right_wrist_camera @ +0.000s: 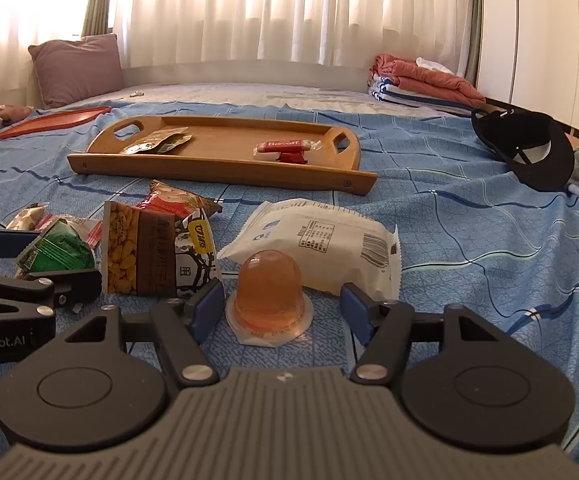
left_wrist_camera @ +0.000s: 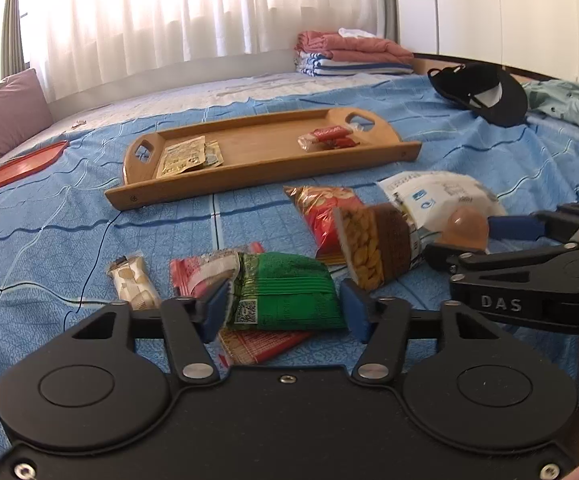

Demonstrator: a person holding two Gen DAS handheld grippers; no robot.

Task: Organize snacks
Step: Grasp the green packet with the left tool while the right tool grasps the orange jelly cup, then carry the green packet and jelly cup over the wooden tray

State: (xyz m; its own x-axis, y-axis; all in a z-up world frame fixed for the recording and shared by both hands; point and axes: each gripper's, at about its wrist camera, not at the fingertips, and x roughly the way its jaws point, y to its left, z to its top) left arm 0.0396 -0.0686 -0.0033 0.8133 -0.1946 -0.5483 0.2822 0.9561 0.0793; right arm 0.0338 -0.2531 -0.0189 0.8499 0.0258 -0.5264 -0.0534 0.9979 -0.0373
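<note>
On the bed [right_wrist_camera: 469,240] a tray [right_wrist_camera: 217,168] lies far of the loose snacks. In it, flat sachets [right_wrist_camera: 157,142] lie at the left end and biscuit packs [right_wrist_camera: 285,149] at the right end. Near of the tray, a peanut bag [right_wrist_camera: 149,252] stands left of a jelly cup [right_wrist_camera: 269,288], with a large flat packet [right_wrist_camera: 321,240] just behind the cup. A crinkled snack bag [right_wrist_camera: 173,200] lies behind the peanut bag (partly hidden by it). Left of the peanut bag lies a small pouch [left_wrist_camera: 285,292], and farther left a wafer bar [left_wrist_camera: 133,280]. A cap [right_wrist_camera: 529,148] lies far right, folded bedding [right_wrist_camera: 421,80] beyond it, a pillow [right_wrist_camera: 77,66] far left.
</note>
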